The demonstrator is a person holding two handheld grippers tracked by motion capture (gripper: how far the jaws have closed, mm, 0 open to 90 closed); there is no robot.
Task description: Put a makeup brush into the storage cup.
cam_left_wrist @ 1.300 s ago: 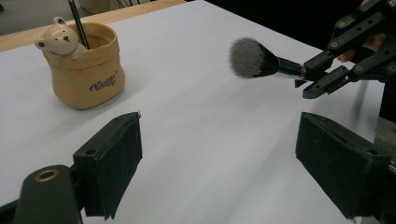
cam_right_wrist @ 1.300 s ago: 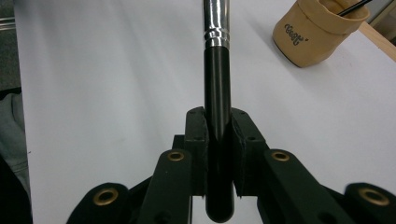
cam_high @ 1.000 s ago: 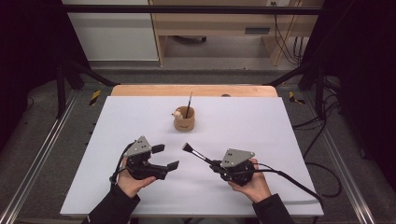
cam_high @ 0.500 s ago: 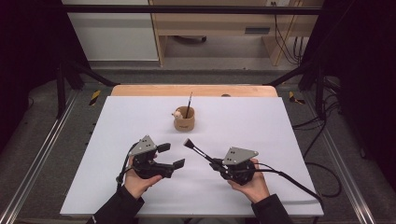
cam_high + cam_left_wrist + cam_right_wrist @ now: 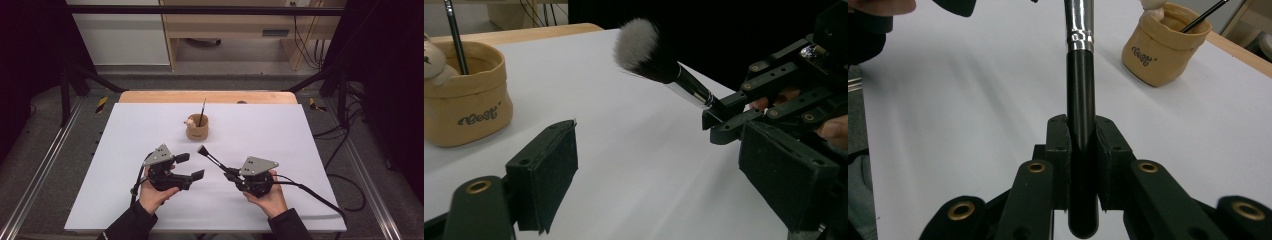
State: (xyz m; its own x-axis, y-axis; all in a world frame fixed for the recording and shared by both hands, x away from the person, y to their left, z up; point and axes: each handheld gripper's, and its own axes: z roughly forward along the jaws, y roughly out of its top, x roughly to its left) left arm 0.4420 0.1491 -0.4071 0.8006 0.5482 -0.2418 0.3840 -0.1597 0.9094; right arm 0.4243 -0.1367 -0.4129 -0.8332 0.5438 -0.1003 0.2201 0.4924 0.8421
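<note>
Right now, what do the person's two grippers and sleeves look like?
Both the left gripper and right gripper are black, with linkage arms, brass-coloured rivets and flat black jaws. Each carries a grey three-cornered plate on top. A black cable trails from the right one. The sleeves are dark.

High view: overhead, looking forward-down on desk [image 5: 125,150]. Gripper views: low, close along jaws; both share tan pot [image 5: 466,97]

Right gripper [image 5: 231,174] clamped on a makeup brush [image 5: 214,160], left gripper [image 5: 190,166] gaping alongside, tan cup [image 5: 197,129] beyond
</note>
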